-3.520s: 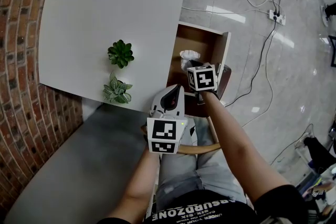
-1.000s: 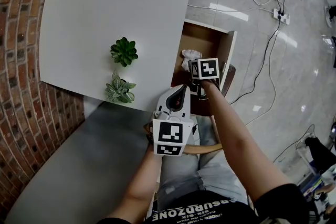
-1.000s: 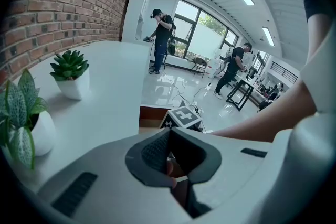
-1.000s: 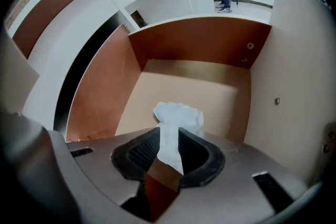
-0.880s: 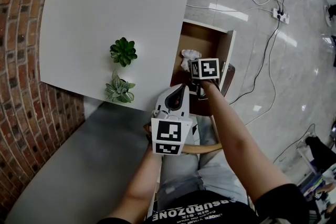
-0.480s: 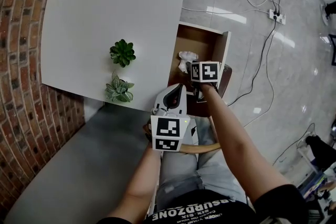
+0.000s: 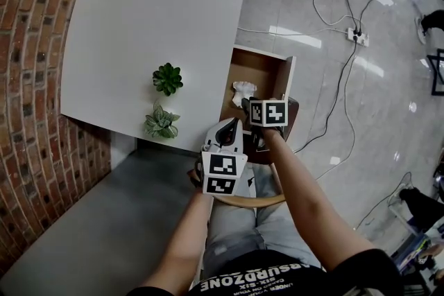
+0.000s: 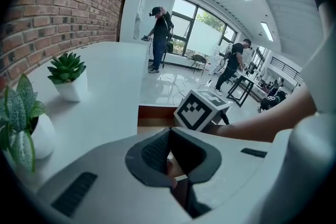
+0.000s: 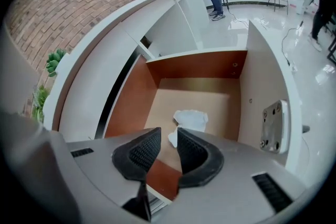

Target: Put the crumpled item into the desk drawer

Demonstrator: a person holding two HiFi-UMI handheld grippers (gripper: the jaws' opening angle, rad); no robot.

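Crumpled white paper wad point(image 7: 243, 89) lies loose on floor of open brown wooden desk drawer point(image 7: 262, 67), touching neither gripper. I hold right gripper point(image 9: 169, 140) above drawer, pointing down into it. Its jaws are apart, have just been narrowing slightly, nothing between pads. Wad point(image 9: 191, 119) shows just beyond tips. Left gripper point(image 8: 169, 139) sits beside near edge of white desk surface point(image 7: 159, 3), jaws tip to tip, gripping nothing. Two small potted green plants point(image 7: 167, 78) point(image 7: 160, 123) stand on surface, left of drawer.
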